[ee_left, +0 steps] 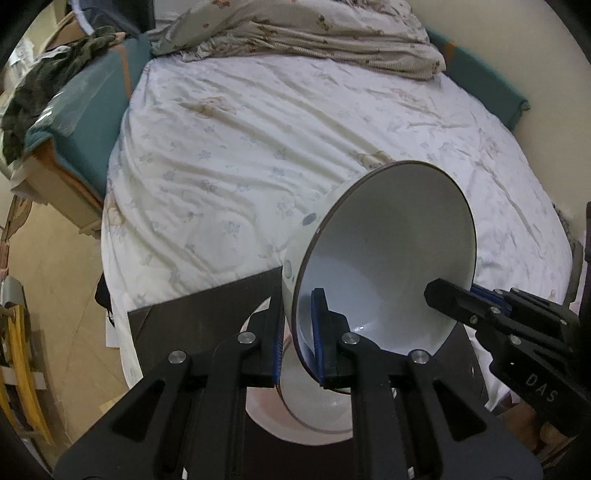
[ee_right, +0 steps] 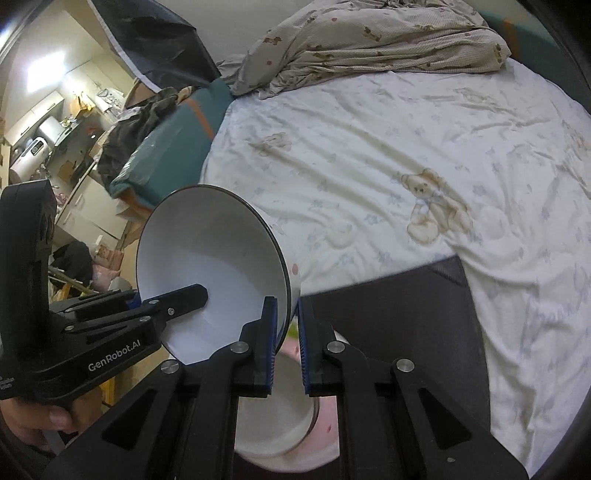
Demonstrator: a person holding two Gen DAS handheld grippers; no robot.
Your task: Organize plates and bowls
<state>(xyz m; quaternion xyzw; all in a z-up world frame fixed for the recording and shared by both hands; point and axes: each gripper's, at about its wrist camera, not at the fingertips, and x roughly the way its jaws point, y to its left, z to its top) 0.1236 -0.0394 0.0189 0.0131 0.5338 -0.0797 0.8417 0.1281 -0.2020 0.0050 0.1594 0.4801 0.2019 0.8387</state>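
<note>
A white bowl with a dark rim (ee_left: 391, 258) is held tilted above a dark table (ee_left: 192, 314). My left gripper (ee_left: 301, 339) is shut on its rim, one pad inside and one outside. My right gripper (ee_right: 286, 343) is shut on the opposite side of the same bowl (ee_right: 210, 251). Each gripper shows in the other's view, the right one (ee_left: 454, 299) and the left one (ee_right: 177, 299). Below the bowl sit another white bowl (ee_right: 273, 417) and a pinkish plate (ee_right: 328, 432), partly hidden by the fingers.
A bed with a white bear-print sheet (ee_left: 295, 147) lies behind the table, with a crumpled blanket (ee_left: 314, 33) at its head. Teal padding and clothes (ee_left: 74, 96) are on the left. Floor clutter (ee_left: 18, 369) is at far left.
</note>
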